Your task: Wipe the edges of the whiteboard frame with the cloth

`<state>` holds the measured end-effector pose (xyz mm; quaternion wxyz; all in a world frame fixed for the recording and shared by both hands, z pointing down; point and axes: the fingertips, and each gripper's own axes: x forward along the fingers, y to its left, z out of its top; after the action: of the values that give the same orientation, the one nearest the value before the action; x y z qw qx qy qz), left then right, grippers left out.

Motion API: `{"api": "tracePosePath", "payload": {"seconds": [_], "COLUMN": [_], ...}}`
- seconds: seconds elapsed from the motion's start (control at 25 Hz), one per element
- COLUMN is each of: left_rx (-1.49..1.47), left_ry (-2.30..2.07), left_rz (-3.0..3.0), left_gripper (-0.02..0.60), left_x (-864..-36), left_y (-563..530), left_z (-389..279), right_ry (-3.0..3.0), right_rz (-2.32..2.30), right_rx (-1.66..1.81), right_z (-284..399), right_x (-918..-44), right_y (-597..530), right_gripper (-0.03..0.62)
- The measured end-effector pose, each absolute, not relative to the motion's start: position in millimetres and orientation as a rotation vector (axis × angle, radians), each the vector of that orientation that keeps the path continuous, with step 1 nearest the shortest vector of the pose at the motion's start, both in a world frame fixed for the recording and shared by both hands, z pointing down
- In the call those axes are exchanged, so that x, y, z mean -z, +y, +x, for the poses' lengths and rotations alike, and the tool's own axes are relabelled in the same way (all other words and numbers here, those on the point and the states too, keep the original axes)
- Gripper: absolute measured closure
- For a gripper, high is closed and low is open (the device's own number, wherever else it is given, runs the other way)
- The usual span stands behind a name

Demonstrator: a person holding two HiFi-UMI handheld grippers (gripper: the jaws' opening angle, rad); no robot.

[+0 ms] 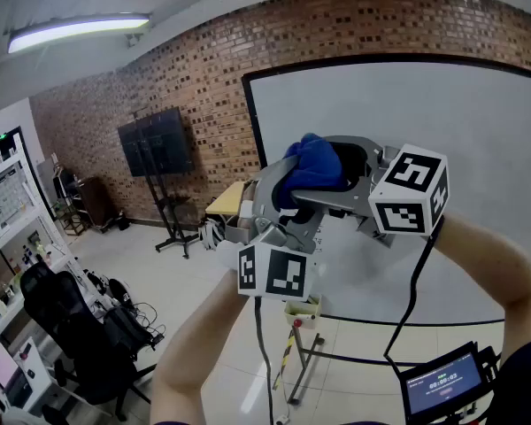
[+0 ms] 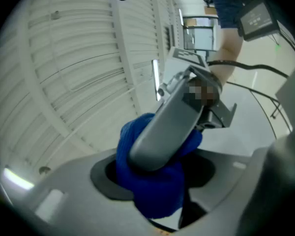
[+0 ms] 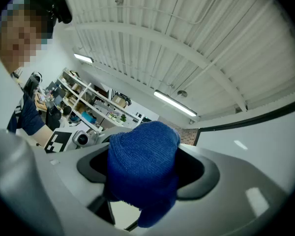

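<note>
Both grippers are raised in front of the whiteboard (image 1: pixel 442 122), whose black frame (image 1: pixel 252 122) runs up just behind them. A bunched blue cloth (image 1: pixel 311 168) sits between them. My left gripper (image 1: pixel 288 191) comes up from below and is shut on the blue cloth (image 2: pixel 155 195). Reaching in from the right, my right gripper (image 1: pixel 334 172) has its jaws wide, one on each side of the cloth (image 3: pixel 142 173). One grey finger (image 2: pixel 167 132) of the right gripper lies across the cloth in the left gripper view. The frame (image 3: pixel 258 119) also shows in the right gripper view.
A dark screen on a wheeled stand (image 1: pixel 157 142) stands by the brick wall. A black office chair (image 1: pixel 71 321) and shelves (image 1: pixel 9 228) are at lower left. The whiteboard's stand leg (image 1: pixel 305 361) is below my hands. A small display (image 1: pixel 442 384) hangs at lower right.
</note>
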<state>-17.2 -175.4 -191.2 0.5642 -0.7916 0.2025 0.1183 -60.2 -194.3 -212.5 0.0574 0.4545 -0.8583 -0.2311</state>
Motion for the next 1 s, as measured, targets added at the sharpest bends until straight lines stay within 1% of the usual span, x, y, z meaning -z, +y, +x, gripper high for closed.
{"api": "tracePosePath", "payload": {"seconds": [0.04,0.16,0.24,0.36,0.48,0.56,0.64,0.8,0.92,1.0], "left_rx": [-0.255,-0.213,-0.203,-0.181,-0.207,-0.22,-0.214,-0.204,-0.255,-0.326], "left_ry": [0.486,0.513,0.533,0.588,0.64,0.689,0.736,0.805,0.842,0.847], "left_rz": [-1.857,-1.856,-1.864,-1.886,-1.909,-1.936,-1.978,-2.025,-2.04,-2.046], "left_gripper": [0.33,0.281,0.25,0.247,0.252,0.283,0.307,0.339,0.415,0.496], "left_x": [192.0,197.3,203.0,215.9,232.6,245.5,256.5,272.7,278.7,281.7], "left_y": [-173.6,-171.0,-175.2,-193.6,-209.0,-230.9,-264.3,-317.3,-335.1,-333.8], "left_z": [-15.3,-10.9,-10.6,-20.5,-57.6,-72.2,-66.8,-66.2,-84.8,-96.7], "right_ry": [-2.592,-2.53,-2.475,-2.384,-2.276,-2.169,-2.064,-1.866,-1.747,-1.686], "right_rz": [1.392,1.422,1.433,1.508,1.615,1.648,1.664,1.692,1.714,1.741], "right_rx": [0.705,0.756,0.811,0.904,0.973,1.046,1.103,1.042,0.915,0.834], "right_z": [-58.4,-53.2,-48.0,-31.9,-30.0,-24.7,-7.1,10.3,7.2,6.9], "right_x": [212.2,214.3,221.1,246.1,283.3,313.5,345.2,393.4,406.8,411.9], "right_y": [-193.4,-191.9,-194.4,-203.0,-204.4,-214.8,-244.3,-321.0,-372.9,-394.7], "right_gripper": [0.252,0.335,0.378,0.393,0.395,0.395,0.395,0.395,0.395,0.393]}}
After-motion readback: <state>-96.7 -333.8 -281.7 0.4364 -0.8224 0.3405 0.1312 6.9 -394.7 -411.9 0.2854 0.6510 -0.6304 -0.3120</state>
